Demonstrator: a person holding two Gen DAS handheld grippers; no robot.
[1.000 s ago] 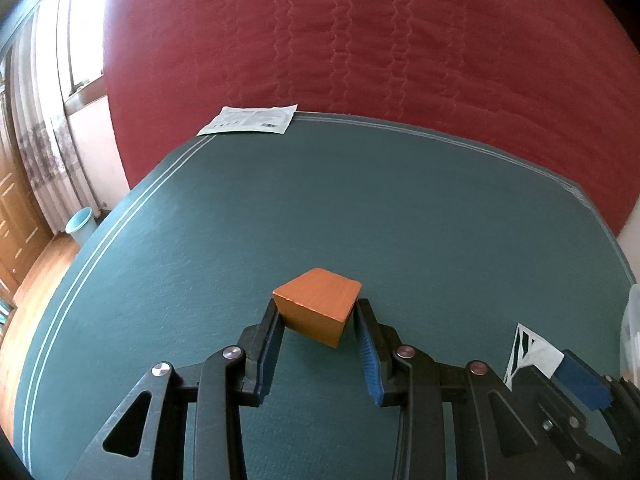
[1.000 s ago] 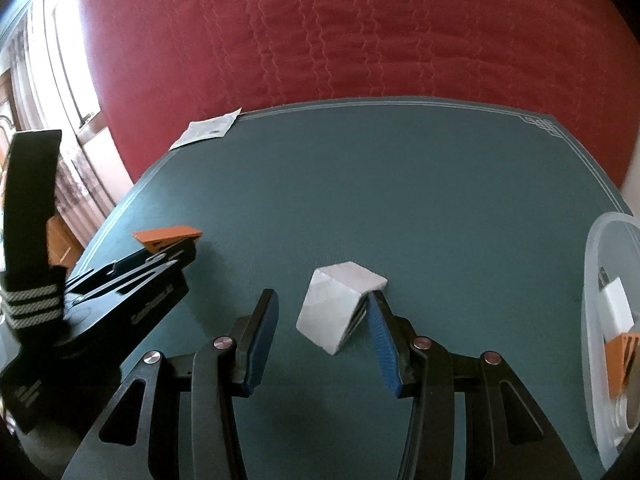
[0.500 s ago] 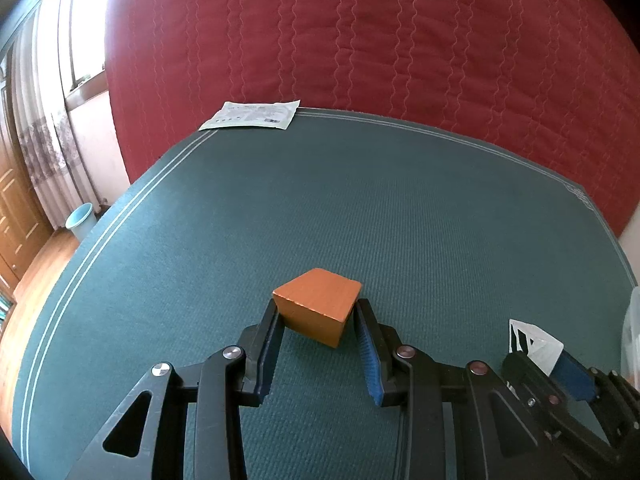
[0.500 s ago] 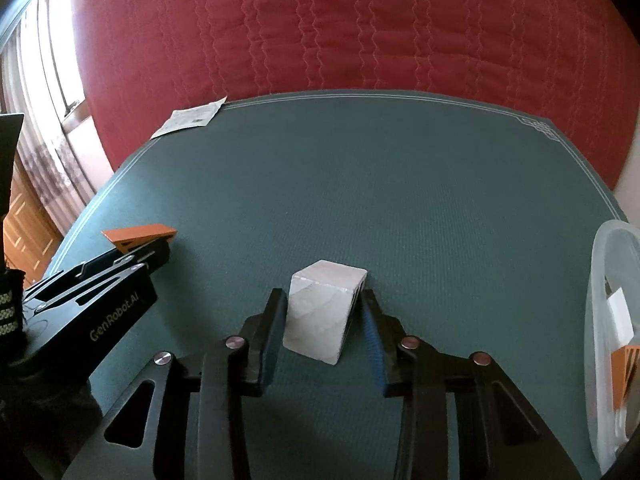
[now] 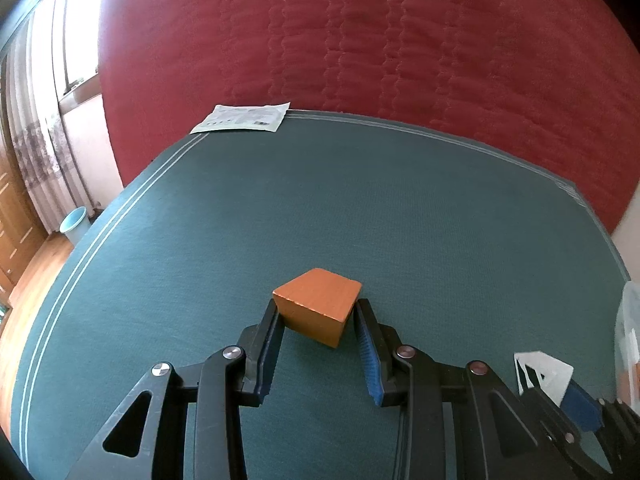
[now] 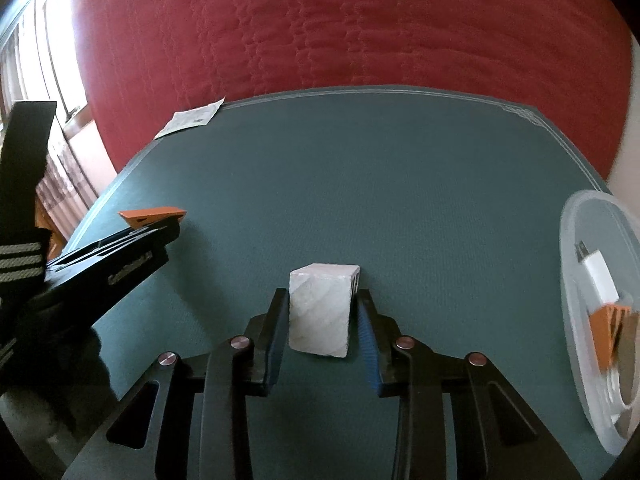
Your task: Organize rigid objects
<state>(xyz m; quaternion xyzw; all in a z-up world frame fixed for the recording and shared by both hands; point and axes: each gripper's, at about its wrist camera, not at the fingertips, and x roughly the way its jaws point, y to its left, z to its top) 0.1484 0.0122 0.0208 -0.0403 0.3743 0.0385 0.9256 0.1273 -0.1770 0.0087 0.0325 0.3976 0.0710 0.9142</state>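
A: Checking left claw (image 5: 318, 312) first. Closed on the orange block (image 5: 316, 304), both blue pads against its side faces. Block sits at the fingertips, one corner pointing back toward the camera, over the green tabletop (image 5: 320, 200).

B: Right claw (image 6: 322, 312)?

A: Clamped on the white block (image 6: 322, 310). Left pad flush on its left face, right pad on the slotted right face. Block fills the gap at the tips.

B: Lifted or down?

A: Cannot tell for either.

B: Positions relative to the white block?

A: In the right wrist view, the left claw and its orange block are to the left of it and slightly farther out, well apart. A clear plastic container (image 6: 592, 304) is to its right at the tabletop's right edge, with a white piece and an orange piece inside; details blurred.

B: Edges?

A: A pale line border runs around the tabletop. The far edge butts against a red quilted bedspread (image 5: 360, 40). The left edge drops to a wood floor (image 5: 36, 264) with a blue bin (image 5: 74, 224) below. A white paper packet (image 5: 242, 118) lies at the far left corner, partly over the edge line.

B: Room to move?

A: Bare green surface from the white block out to the far edge, and across toward the container.
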